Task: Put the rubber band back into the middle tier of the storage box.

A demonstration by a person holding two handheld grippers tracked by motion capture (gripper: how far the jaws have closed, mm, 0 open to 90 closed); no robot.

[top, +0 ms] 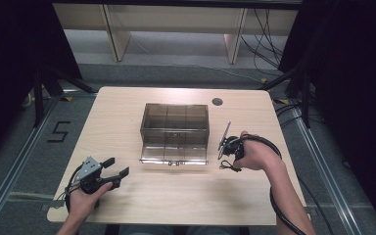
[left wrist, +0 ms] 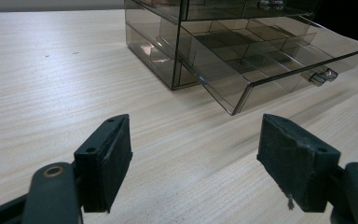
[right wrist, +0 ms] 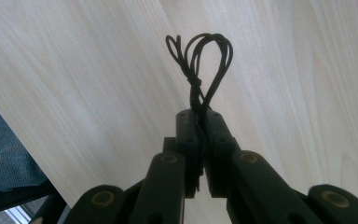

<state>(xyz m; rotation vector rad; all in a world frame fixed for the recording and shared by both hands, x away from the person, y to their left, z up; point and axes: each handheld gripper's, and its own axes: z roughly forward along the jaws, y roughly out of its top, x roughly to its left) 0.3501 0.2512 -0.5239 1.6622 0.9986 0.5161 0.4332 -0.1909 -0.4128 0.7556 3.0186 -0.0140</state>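
Plenty of bare table (top: pixel 127 105) all round, but the smoky plastic drawer box (top: pixel 175 122) sits mid-table with its bottom drawer (top: pixel 174 154) pulled out toward the person, blocking that middle lane.

A pale wooden table (top: pixel 127 117) with a round cable hole (top: pixel 217 102) at one o'clock stands on grey carpet (top: pixel 176 73). At twelve o'clock, light wooden furniture legs (top: pixel 115 34) rise before a pale wall, cables (top: pixel 269 39) trailing at two. Black curtains (top: pixel 10 58) darken nine and three o'clock.
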